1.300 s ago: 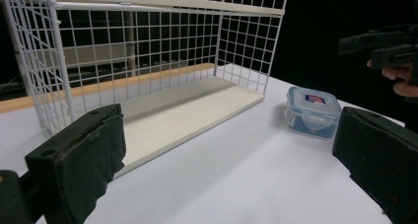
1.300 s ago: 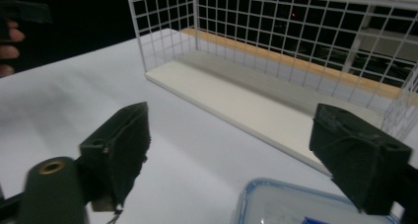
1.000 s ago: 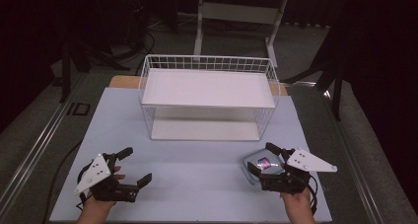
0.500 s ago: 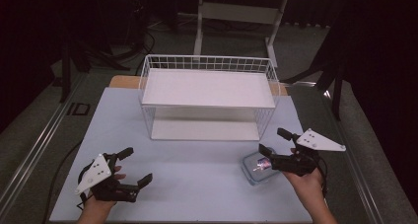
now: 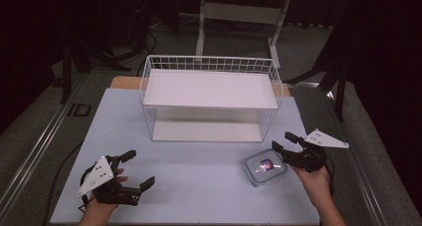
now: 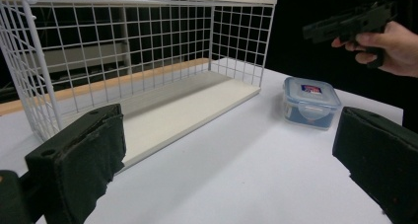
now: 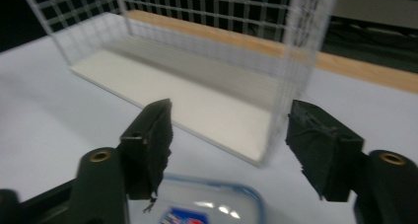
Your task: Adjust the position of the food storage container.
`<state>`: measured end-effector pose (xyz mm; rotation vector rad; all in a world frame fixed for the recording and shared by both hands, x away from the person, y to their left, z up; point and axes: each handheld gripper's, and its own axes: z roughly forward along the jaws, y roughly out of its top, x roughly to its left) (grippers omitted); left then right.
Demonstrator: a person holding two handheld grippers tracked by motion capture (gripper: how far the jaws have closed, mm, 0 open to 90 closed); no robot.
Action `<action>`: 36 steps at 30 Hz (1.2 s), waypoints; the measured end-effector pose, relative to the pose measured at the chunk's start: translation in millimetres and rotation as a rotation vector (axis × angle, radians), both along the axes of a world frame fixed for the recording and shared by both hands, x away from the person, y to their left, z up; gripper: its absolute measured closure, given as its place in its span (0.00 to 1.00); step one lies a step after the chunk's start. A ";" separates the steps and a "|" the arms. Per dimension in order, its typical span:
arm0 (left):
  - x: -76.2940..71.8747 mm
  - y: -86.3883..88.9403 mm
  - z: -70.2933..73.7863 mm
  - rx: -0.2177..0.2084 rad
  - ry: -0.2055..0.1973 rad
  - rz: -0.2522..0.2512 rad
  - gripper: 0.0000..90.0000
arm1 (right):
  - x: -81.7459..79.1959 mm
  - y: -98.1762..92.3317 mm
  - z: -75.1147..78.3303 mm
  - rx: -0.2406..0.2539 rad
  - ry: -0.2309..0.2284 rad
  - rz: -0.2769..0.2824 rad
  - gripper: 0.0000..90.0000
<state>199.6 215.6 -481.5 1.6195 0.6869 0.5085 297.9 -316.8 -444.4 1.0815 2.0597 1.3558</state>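
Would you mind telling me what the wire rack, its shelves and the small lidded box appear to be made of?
The wire rack looks like white-coated metal wire: thin rods in a regular grid. Its shelves look like matte white board, flat and opaque, possibly laminate. The small lidded box seems to be clear plastic with a bluish tint: glossy highlights on its lid, side clips, and a printed label on top.

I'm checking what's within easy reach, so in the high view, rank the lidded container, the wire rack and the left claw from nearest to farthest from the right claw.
1. Lidded container: just to the left of the right claw, at the table's front right.
2. Wire rack: farther back, mid-table.
3. Left claw: across the table, front left.
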 end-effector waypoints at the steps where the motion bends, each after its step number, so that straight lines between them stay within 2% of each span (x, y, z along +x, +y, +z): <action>1: 0.1 -0.1 0.0 0.005 0.000 -0.003 0.01 | 0.8 -2.7 -2.8 -0.016 0.006 -0.007 0.50; 3: -0.5 0.2 0.4 -0.003 -0.003 -0.006 0.01 | 1.7 -6.9 -8.3 -0.052 0.016 -0.018 0.59; 5: -1.0 0.6 0.4 -0.003 -0.003 -0.005 0.01 | 2.3 -11.7 -13.4 -0.058 0.034 -0.017 0.66; 7: -0.6 0.9 0.1 -0.005 -0.001 -0.005 0.01 | 2.6 -13.8 -16.2 -0.059 0.042 -0.020 0.69; 11: 0.4 0.3 -0.4 -0.002 0.003 -0.006 0.01 | 3.0 -21.6 -31.6 -0.124 0.070 -0.054 0.86; 15: 0.7 -1.2 -1.0 0.005 0.006 -0.011 0.01 | 3.3 -26.6 -42.2 -0.158 0.100 -0.058 0.99; 26: 1.6 -1.4 -1.6 0.003 0.007 -0.012 0.01 | -2.5 -43.3 -63.0 -0.197 0.188 -0.082 1.00; 31: 2.1 -2.5 -1.9 0.003 0.009 -0.015 0.01 | -8.8 -44.5 -73.4 -0.223 0.227 -0.059 1.00; 36: 2.4 -2.7 -2.0 0.002 0.011 -0.018 0.01 | -14.3 -32.7 -80.8 -0.230 0.268 -0.014 1.00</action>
